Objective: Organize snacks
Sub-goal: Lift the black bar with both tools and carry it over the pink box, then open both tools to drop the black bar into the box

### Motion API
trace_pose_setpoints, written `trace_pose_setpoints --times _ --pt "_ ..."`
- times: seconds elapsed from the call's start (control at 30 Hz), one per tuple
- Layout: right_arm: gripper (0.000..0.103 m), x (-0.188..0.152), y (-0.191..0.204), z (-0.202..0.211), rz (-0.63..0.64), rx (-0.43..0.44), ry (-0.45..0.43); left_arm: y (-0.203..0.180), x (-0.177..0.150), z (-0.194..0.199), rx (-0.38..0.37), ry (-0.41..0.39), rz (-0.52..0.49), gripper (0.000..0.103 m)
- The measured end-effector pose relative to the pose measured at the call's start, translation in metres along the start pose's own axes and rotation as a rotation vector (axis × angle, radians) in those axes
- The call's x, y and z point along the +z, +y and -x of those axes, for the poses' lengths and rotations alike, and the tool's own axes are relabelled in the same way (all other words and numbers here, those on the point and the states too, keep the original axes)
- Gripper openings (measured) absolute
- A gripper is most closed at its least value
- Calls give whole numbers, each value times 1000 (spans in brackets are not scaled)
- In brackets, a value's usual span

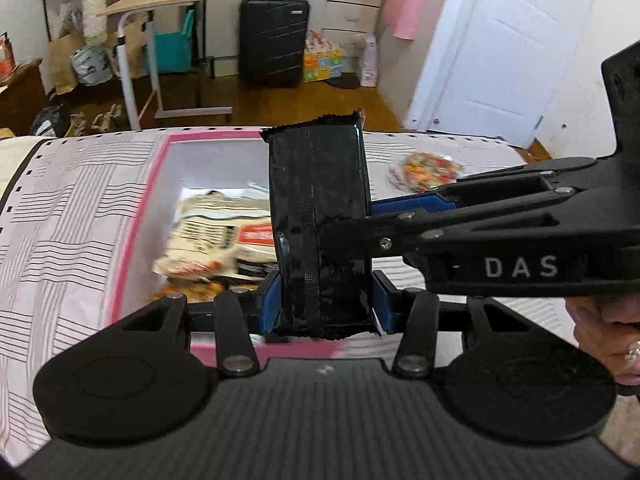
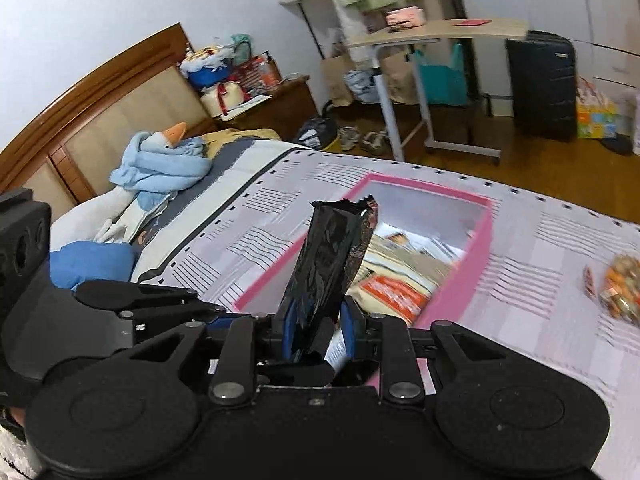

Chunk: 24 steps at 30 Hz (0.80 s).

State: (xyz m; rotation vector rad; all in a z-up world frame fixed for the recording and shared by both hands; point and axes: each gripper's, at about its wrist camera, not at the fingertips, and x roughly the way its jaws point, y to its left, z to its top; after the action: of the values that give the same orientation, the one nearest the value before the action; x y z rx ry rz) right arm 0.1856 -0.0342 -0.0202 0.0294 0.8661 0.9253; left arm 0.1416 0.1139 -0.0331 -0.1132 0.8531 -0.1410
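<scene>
A shiny black snack packet (image 1: 318,216) stands upright over a pink-rimmed box (image 1: 138,204) on the bed. My left gripper (image 1: 324,304) is shut on the packet's lower end, blue pads on both sides. My right gripper (image 2: 318,334) is also shut on the same black packet (image 2: 328,264), gripping it from the right side in the left wrist view (image 1: 360,224). The box (image 2: 460,280) holds several snack bags, cream and orange (image 1: 216,236). A loose bag of orange snacks (image 1: 426,170) lies on the bedspread right of the box, also in the right wrist view (image 2: 618,288).
Striped white bedspread (image 1: 60,240) around the box. Blue cloth and a goose toy (image 2: 160,160) lie near the headboard. Beyond the bed: a rolling desk (image 1: 180,0), a black suitcase (image 1: 272,40), a white door (image 1: 508,48).
</scene>
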Motion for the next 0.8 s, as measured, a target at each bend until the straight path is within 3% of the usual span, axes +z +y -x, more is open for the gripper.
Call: trace_pose_setpoints --times 0.2,0.47,0.6,0.8 --pt "28 13 -7 -50 -17 37 48 47 8 -38 5 39 30 46" --pt "28 8 -18 -92 -50 7 106 67 1 -80 25 109 48 46" --pt "30 4 -22 -88 -47 -57 107 69 -2 -90 50 110 56 46" --pt "31 -2 -30 -40 -53 -94 53 64 -4 -68 45 75 55 47"
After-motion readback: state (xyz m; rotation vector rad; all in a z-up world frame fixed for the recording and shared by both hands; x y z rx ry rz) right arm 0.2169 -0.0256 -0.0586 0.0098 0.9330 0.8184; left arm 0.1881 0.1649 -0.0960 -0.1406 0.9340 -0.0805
